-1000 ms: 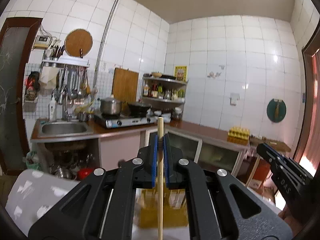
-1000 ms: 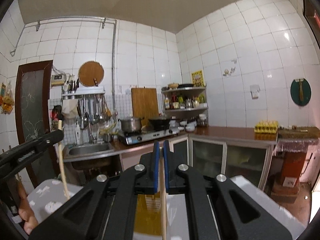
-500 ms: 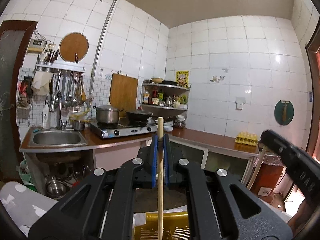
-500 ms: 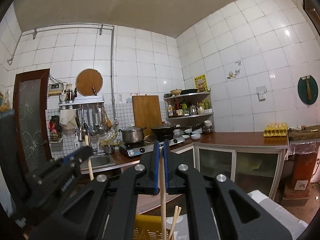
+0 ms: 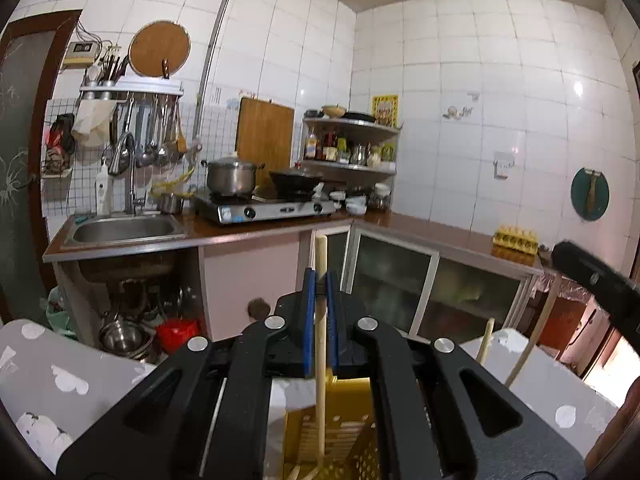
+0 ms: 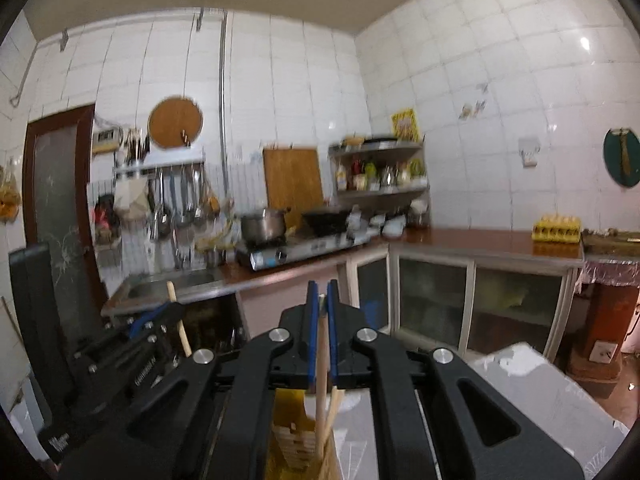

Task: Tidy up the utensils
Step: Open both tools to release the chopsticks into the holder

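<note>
Left wrist view: left claw point(image 5: 320, 280) clamped on a wooden chopstick point(image 5: 320, 344), held upright, lower end inside the yellow holder point(image 5: 352, 432) directly beneath, on the table point(image 5: 60, 372). Right wrist view: right claw point(image 6: 322, 300) likewise closed on a second chopstick point(image 6: 321, 376), tip among loose sticks in the holder just below. Risk, as a judgement: a tilted release could catch a stick on the rim or tip the light holder; the two claws sit near and could knock together. Against half a second earlier: holder closer beneath, sticks lower, camera pitched down.
</note>
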A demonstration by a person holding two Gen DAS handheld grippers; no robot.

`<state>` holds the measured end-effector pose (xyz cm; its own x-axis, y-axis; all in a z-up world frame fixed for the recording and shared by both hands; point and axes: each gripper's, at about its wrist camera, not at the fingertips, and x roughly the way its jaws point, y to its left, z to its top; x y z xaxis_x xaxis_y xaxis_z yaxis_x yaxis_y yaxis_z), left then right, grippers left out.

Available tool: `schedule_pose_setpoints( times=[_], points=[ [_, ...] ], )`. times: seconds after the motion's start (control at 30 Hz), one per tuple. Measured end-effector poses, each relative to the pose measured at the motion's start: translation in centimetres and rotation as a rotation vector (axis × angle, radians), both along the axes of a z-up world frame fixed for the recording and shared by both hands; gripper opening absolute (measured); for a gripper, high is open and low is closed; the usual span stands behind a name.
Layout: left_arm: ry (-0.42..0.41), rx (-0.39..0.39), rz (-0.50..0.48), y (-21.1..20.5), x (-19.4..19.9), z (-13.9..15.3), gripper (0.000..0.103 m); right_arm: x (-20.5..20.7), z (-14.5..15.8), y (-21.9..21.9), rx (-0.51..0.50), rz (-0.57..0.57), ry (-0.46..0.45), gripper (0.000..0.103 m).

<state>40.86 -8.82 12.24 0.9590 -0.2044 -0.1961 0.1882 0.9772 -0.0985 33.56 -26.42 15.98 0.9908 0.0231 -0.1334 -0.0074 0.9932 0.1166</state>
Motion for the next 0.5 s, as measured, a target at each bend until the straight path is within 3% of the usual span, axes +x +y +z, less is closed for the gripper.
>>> schedule_pose_setpoints(
  times=[0.2,0.27,0.3,0.33,0.37,0.4,0.43,0.5],
  points=[
    [0.081,0.006,0.032,1.2,-0.9,0.0,0.005,1.0,-2.0,-0.4,-0.028,-0.006,0.126,0.007],
    [0.099,0.0,0.037,2.0,-2.0,0.8,0.008,0.7,-1.7,-0.5,-0.033,-0.012,0.151,0.007],
    [0.105,-0.005,0.037,2.3,-2.6,1.3,0.016,0.4,-1.5,-0.7,-0.024,-0.015,0.16,0.007],
    [0.107,-0.009,0.045,2.8,-3.4,2.0,0.03,0.0,-1.1,-1.0,-0.011,-0.019,0.167,0.012],
    [0.106,-0.012,0.053,3.3,-4.1,2.6,0.037,-0.6,-0.6,-1.4,0.003,-0.027,0.174,0.019],
    [0.098,-0.016,0.062,3.9,-5.0,3.3,0.049,-1.3,-0.2,-1.7,0.012,-0.036,0.179,0.041],
    [0.086,-0.02,0.067,4.5,-6.1,4.1,0.06,-1.8,0.2,-1.9,0.017,-0.044,0.179,0.056],
    [0.074,-0.019,0.063,5.4,-7.9,5.4,0.067,-3.7,0.9,-2.0,0.013,-0.057,0.167,0.058]
  ],
)
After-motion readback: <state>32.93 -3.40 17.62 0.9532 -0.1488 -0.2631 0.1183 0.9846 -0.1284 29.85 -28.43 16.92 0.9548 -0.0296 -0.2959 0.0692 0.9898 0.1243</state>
